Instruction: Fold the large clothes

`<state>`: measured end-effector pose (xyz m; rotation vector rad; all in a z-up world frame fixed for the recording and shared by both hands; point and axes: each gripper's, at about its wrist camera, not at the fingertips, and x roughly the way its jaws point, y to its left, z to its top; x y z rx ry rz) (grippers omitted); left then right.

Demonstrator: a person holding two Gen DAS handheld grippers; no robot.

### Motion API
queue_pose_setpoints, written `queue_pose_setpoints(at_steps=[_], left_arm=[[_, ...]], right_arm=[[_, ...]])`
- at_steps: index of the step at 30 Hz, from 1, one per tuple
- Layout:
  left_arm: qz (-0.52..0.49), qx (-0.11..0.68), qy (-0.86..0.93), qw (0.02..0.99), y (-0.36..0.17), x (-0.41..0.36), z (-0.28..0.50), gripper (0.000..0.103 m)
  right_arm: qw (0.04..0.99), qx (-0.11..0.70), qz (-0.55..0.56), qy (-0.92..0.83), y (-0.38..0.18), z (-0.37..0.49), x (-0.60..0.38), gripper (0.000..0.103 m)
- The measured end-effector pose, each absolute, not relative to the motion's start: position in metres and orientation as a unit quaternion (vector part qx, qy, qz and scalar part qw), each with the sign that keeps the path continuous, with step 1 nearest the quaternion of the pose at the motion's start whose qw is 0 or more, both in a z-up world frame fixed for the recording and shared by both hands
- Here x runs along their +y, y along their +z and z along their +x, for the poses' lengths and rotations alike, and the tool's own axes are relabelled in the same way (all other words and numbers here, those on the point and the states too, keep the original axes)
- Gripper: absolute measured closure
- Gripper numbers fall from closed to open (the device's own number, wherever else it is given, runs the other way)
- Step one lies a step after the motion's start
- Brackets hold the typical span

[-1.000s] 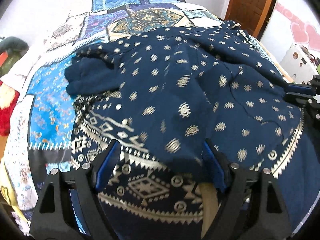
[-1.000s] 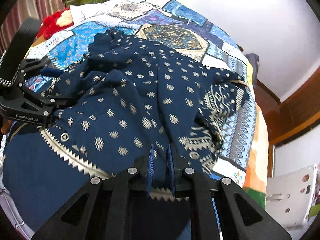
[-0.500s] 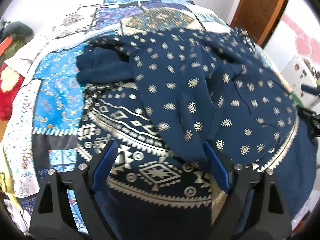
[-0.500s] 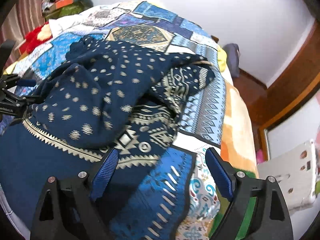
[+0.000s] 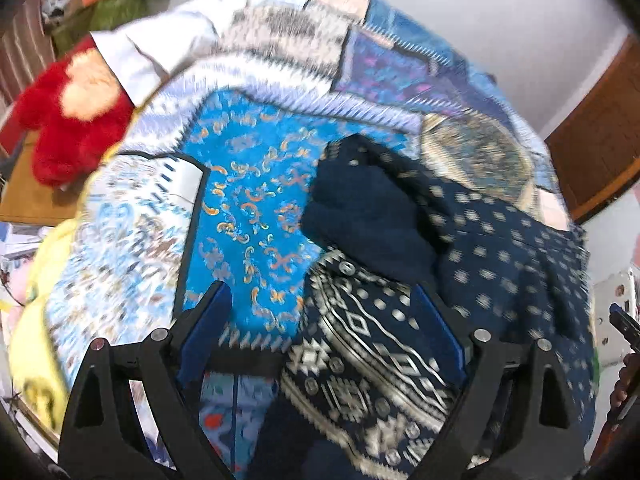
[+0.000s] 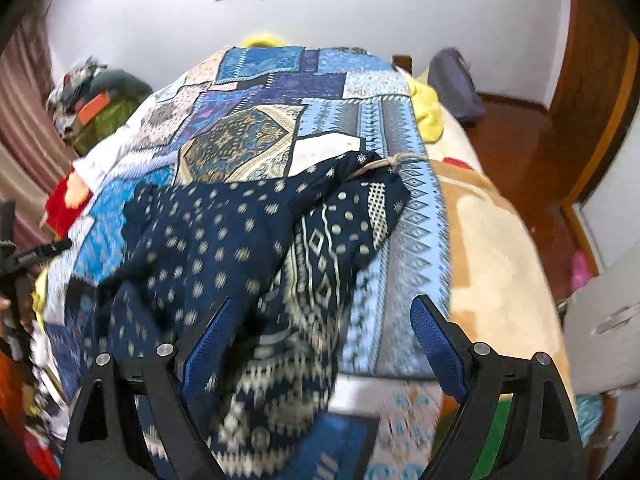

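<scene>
Navy dotted garment w/ cream geometric border [image 5: 460, 248] rumpled on blue patchwork bedspread [image 5: 256, 200], left gripper [image 5: 324, 320] & right gripper [image 6: 324, 332] both spread wide, holding nothing

Since a second ago the right gripper [image 6: 320, 344] has let go of the navy gold-printed garment [image 6: 224, 248] and spread wide, while the left gripper [image 5: 324, 332] has swung toward the blue patchwork bedspread [image 5: 256, 200].

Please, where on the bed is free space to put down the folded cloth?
Free: the bright blue quilt patch between the navy garment and the red plush toy; also the beige blanket right of the garment. Crowded: the middle, under the garment.
</scene>
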<state>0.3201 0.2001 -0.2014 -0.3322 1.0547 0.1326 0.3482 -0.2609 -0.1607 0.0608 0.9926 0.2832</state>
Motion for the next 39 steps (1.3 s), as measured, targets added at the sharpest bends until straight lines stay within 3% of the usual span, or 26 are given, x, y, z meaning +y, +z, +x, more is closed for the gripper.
queue_pose_setpoints(at_steps=[6,11,14,15,16,17,18,19,21,32,39], left_arm=[[-0.168,0.537,0.046,0.826,-0.258,0.204,0.376,0.012],[-0.185,0.542,0.014,0.820,-0.279,0.199,0.416,0.012],[-0.193,0.541,-0.001,0.819,-0.287,0.196,0.435,0.016],[-0.191,0.538,-0.010,0.821,-0.286,0.193,0.439,0.021],[-0.192,0.529,-0.026,0.826,-0.285,0.190,0.442,0.034],[-0.198,0.523,-0.037,0.828,-0.284,0.189,0.443,0.043],[-0.206,0.519,-0.045,0.828,-0.284,0.188,0.444,0.060],[-0.215,0.516,-0.053,0.828,-0.283,0.187,0.444,0.073],[-0.207,0.512,-0.050,0.832,-0.279,0.186,0.443,0.079],[-0.090,0.441,0.037,0.892,-0.192,0.207,0.441,0.083],[-0.091,0.466,0.088,0.876,-0.209,0.233,0.470,0.083]], right_arm=[[0.835,0.531,0.062,0.131,-0.206,0.419,-0.265,0.015],[0.831,0.531,0.104,0.130,-0.220,0.458,-0.263,0.016],[0.836,0.521,0.108,0.134,-0.221,0.475,-0.258,0.028],[0.837,0.519,0.105,0.136,-0.221,0.480,-0.257,0.039],[0.839,0.519,0.095,0.136,-0.222,0.485,-0.252,0.057],[0.837,0.523,0.086,0.136,-0.224,0.488,-0.250,0.065],[0.833,0.530,0.078,0.139,-0.226,0.493,-0.245,0.076],[0.832,0.531,0.076,0.140,-0.227,0.496,-0.242,0.084],[0.837,0.527,0.056,0.137,-0.226,0.503,-0.233,0.089],[0.877,0.452,-0.050,0.158,-0.173,0.557,-0.149,0.093],[0.881,0.447,-0.056,0.148,-0.175,0.595,-0.108,0.093]])
